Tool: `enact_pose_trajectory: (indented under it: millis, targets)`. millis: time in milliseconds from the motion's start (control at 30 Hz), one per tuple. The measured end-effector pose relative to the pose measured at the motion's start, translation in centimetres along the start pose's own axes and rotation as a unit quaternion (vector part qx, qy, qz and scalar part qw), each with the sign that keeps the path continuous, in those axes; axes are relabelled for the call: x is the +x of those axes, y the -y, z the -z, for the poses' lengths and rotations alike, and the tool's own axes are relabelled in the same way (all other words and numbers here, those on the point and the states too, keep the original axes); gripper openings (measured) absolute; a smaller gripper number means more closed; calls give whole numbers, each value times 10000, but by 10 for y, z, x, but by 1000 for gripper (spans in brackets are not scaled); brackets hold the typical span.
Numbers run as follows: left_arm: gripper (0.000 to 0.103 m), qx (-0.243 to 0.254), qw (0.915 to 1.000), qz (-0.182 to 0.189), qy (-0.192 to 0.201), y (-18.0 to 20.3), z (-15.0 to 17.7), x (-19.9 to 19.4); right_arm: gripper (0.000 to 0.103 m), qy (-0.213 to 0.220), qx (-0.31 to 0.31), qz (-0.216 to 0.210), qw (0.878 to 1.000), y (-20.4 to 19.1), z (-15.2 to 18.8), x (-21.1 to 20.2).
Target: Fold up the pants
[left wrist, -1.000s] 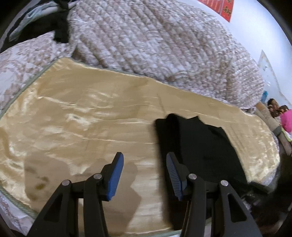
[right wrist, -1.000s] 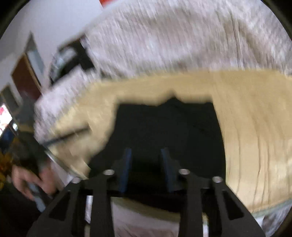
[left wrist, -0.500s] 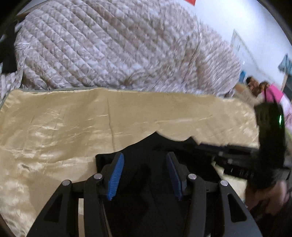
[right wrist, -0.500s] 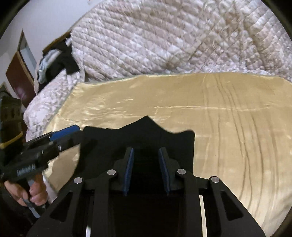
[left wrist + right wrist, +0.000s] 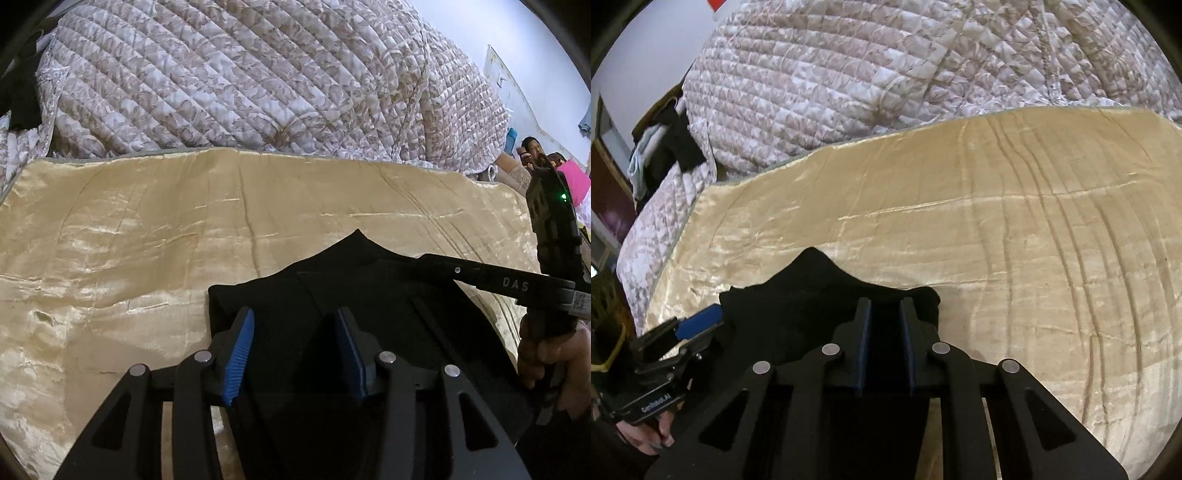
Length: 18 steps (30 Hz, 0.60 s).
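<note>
While heaped along the far side of the bed, a quilted bedspread [image 5: 258, 74] with a pale leaf print filled the upper half of both views, rumpled and bulging. Below it lay a golden satin sheet [image 5: 129, 229], creased in long lines and spread wide from left to right. Near the front edge of that sheet, a pair of black pants [image 5: 351, 266] lay flat, with a pointed peak at the far edge and a squarer corner at the left.

Seen from the left wrist, left claw [image 5: 293, 350] hung over the left part of the pants, blue-padded fingers [image 5: 240, 354] held about half apart, dark cloth behind the gap; could not tell whether the pads touched the cloth. Right claw [image 5: 884, 343] sat at the right corner of the pants, jaws closing to a narrow slot with black cloth showing between them; could not tell whether the pads already pressed on it.

At the right edge of the left view, a hand [image 5: 554, 362] wrapped the handle of the other tool. At the lower left of the right view, another hand [image 5: 650, 435] gripped its handle. Far left, some dark clothes [image 5: 676, 144] hung over the bed end.
</note>
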<state>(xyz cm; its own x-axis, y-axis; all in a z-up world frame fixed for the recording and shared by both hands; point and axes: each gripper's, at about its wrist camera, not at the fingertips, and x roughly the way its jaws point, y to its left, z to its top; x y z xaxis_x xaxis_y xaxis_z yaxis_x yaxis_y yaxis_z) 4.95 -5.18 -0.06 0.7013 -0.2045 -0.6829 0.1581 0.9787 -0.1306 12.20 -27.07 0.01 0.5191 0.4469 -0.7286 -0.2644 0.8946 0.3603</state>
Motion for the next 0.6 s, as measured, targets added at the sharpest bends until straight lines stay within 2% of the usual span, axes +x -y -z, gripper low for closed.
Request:
enact_pose_trajectory:
  millis: [200, 333, 467, 567, 600]
  targets:
    - [51, 118, 9998, -123, 79, 3, 3, -10, 19, 230, -179, 317, 9991, -8, 5, -20]
    - [50, 154, 9997, -175, 112, 4, 6, -26, 19, 361, -322, 234, 9986, -15, 16, -41]
    - [50, 225, 9995, 47, 215, 11, 16, -50, 19, 482, -717, 238, 9960, -33, 36, -62]
    - [50, 330, 9991, 171, 210, 17, 34, -62, 19, 406, -971, 51, 9944, -46, 58, -72]
    - [50, 368, 9991, 157, 131, 19, 41, -62, 23, 279, -1106, 20, 9935, -50, 68, -72]
